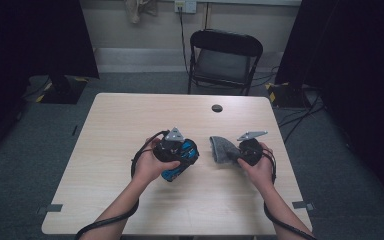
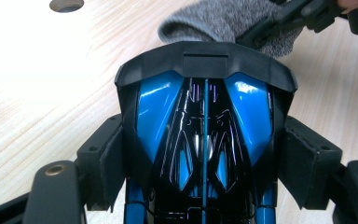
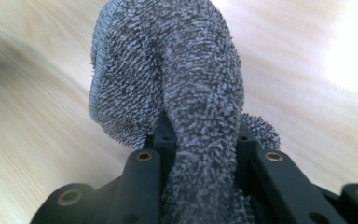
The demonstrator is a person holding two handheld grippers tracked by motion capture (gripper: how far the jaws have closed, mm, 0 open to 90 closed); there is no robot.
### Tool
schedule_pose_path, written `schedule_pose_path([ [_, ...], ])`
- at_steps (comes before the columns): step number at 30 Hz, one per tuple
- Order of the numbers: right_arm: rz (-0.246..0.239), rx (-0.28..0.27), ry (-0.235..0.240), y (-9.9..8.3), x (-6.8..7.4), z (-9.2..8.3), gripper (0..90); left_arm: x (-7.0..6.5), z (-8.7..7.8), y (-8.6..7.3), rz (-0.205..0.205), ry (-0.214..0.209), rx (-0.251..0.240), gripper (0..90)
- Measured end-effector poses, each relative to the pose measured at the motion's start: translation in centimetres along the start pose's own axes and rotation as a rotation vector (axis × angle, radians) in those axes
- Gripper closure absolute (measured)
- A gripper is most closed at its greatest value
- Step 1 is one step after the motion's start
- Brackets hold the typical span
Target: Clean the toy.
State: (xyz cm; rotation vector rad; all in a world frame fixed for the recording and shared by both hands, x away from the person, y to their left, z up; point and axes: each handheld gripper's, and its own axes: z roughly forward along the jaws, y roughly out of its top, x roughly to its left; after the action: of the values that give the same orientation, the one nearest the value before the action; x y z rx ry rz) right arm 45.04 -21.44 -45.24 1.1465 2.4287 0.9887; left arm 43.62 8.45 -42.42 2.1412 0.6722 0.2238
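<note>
One blue-and-black glossy object (image 1: pixel 181 161), a hard moulded shell, maybe a toy car body or a helmet-like piece, can't tell which. It sits clamped in the left tool (image 1: pixel 176 150), pads pressing its two sides, held just above the surface (image 1: pixel 115 130) at centre. In the left gripper view the shell (image 2: pixel 205 126) looks stiff and slick, so my guess is it could slip if gripped on the shiny blue panels; the matte black rim and flanks look like the safer hold. Probably light, rigid, may scratch.

One grey terry cloth (image 1: pixel 222 148), right of the shell, near it but not touching. The right tool (image 1: pixel 244 150) is clenched on it, a fold pinched between the jaws in the right gripper view, the rest of the cloth (image 3: pixel 168 79) bunched ahead. Soft, limp and light, it will sag and drape; pinch anywhere, best on a thick fold.

Count: one shell, one cloth, two tools, two hands. Beyond the surface stands one black folding chair (image 1: pixel 225 60).
</note>
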Motion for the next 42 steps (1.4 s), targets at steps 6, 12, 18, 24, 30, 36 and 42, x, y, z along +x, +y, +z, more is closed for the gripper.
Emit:
schedule_pose_path([
  [6,0.011,-0.076,0.039,3.1,0.7,-1.6,72.2,-0.2,-0.1,1.0,0.018,-0.019,0.001,25.5],
  [12,-0.030,-0.106,0.072,6.0,2.6,-2.0,72.2,-0.6,0.5,1.7,0.018,-0.041,0.006,25.5],
  [18,-0.062,-0.089,0.120,6.5,4.0,-1.4,72.2,-0.3,0.8,1.7,0.006,-0.027,0.006,25.5],
  [24,-0.088,-0.089,0.166,5.9,4.1,-1.5,72.5,0.5,0.7,1.4,0.001,0.001,0.019,25.5],
  [30,-0.117,-0.081,0.196,5.6,4.6,-1.8,72.7,0.8,0.6,1.6,0.000,0.018,0.021,25.5],
  [36,-0.107,-0.070,0.233,4.6,4.3,-2.4,72.6,0.6,0.5,1.5,0.008,0.002,0.018,25.5],
  [42,-0.022,-0.074,0.149,4.2,2.4,-2.8,72.7,-0.1,0.0,1.8,0.016,-0.023,0.007,25.5],
])
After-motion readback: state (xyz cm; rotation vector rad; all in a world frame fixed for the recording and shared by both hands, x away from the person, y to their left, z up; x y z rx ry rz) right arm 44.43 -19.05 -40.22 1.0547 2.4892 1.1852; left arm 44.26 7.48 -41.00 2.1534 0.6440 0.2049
